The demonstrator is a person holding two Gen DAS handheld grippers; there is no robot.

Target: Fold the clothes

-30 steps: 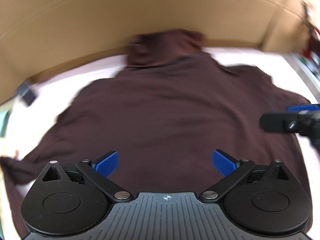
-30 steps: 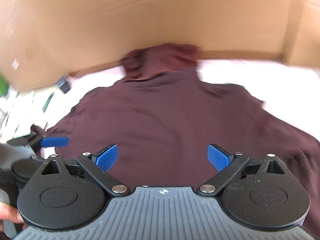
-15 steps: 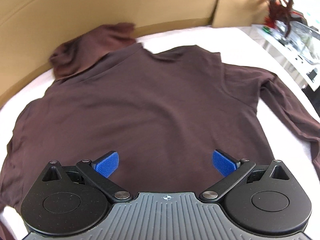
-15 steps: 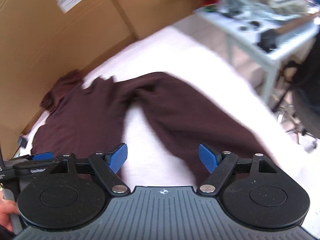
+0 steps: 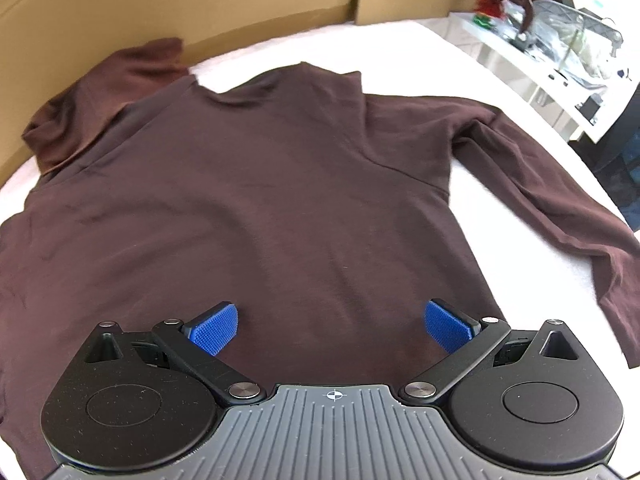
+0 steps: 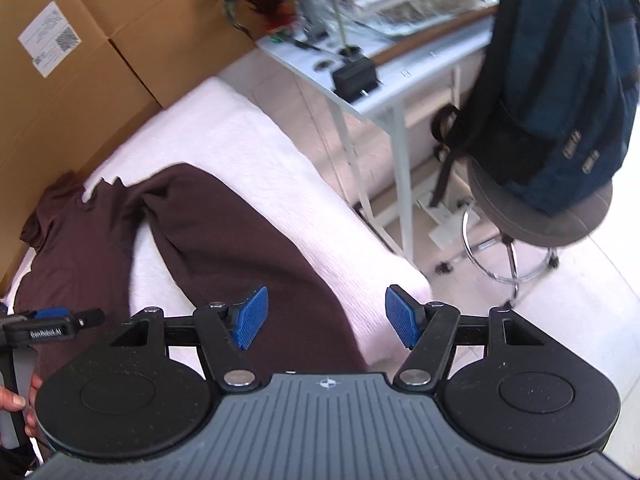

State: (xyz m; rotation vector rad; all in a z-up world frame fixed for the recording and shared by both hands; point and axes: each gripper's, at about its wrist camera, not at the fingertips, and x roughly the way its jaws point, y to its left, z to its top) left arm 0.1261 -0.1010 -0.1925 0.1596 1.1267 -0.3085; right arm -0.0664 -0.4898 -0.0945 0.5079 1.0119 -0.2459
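A dark brown long-sleeved turtleneck lies flat on the white padded table, collar at the far left against the cardboard. My left gripper hovers open over the lower hem of the body, nothing between its blue pads. In the right wrist view the shirt's right sleeve runs toward the near table corner. My right gripper is above the sleeve's cuff end, its jaws closing while standing well apart; the cloth lies below them and the pads do not press it. The left gripper shows at the left edge, held by a hand.
Cardboard boxes wall the table's far side. Right of the table stand a white side table with clutter and a stool bearing a blue backpack. The table's right edge and corner lie just beyond the right gripper.
Both grippers have swung to the right. The right one moved from over the shirt's body to the right sleeve end, and its jaws have narrowed. The left one has closed in on the hem.
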